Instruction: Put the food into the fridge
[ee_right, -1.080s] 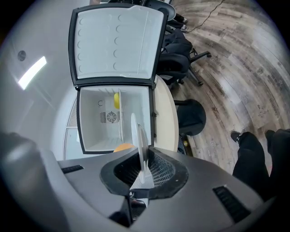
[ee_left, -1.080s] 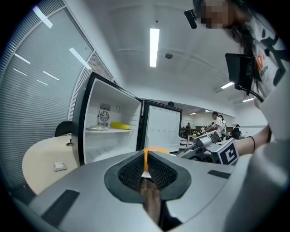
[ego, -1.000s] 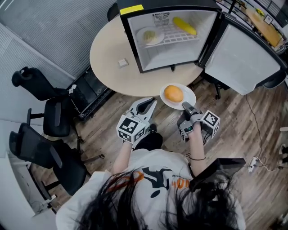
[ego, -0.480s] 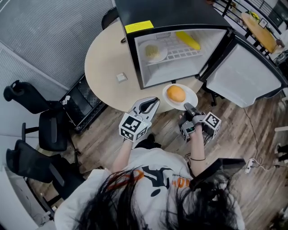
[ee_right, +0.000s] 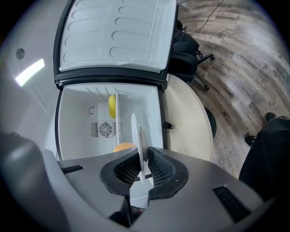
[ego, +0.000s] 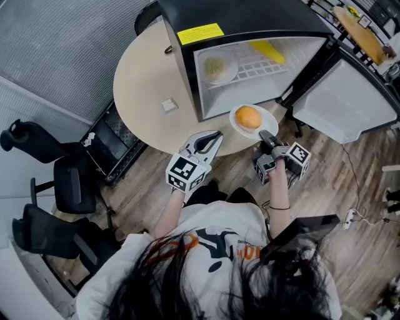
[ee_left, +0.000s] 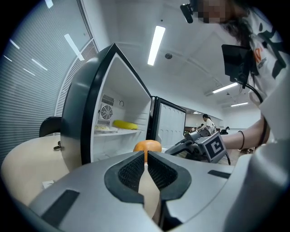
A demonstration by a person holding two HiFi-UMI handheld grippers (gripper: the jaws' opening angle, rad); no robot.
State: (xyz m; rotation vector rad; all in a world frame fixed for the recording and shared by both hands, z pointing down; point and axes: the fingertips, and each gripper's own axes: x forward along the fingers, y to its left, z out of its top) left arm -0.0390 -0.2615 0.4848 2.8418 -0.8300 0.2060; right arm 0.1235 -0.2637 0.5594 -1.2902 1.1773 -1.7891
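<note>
While the right tongs (ego: 264, 134) pinch the plate (ego: 235, 118) bearing an orange (ego: 249, 117), the left tongs (ego: 215, 135) sit closed

Nothing can be read for certain. The yellow label (ego: 201, 33) on the fridge (ego: 250, 15) top is too small to make out (likewise the orange print on the shirt (ego: 206, 222)).

From where I stand: one black fridge (ego: 250, 19) on one round table (ego: 147, 94). Two plates, one plate (ego: 236, 125) at centre and another plate (ego: 232, 75) at upper centre. One orange (ego: 249, 117), one yellow food (ego: 267, 52), two grippers (ego: 215, 135) (ego: 263, 134), two black chairs (ego: 72, 187) (ego: 44, 232) at left, one small white block (ego: 169, 105).
</note>
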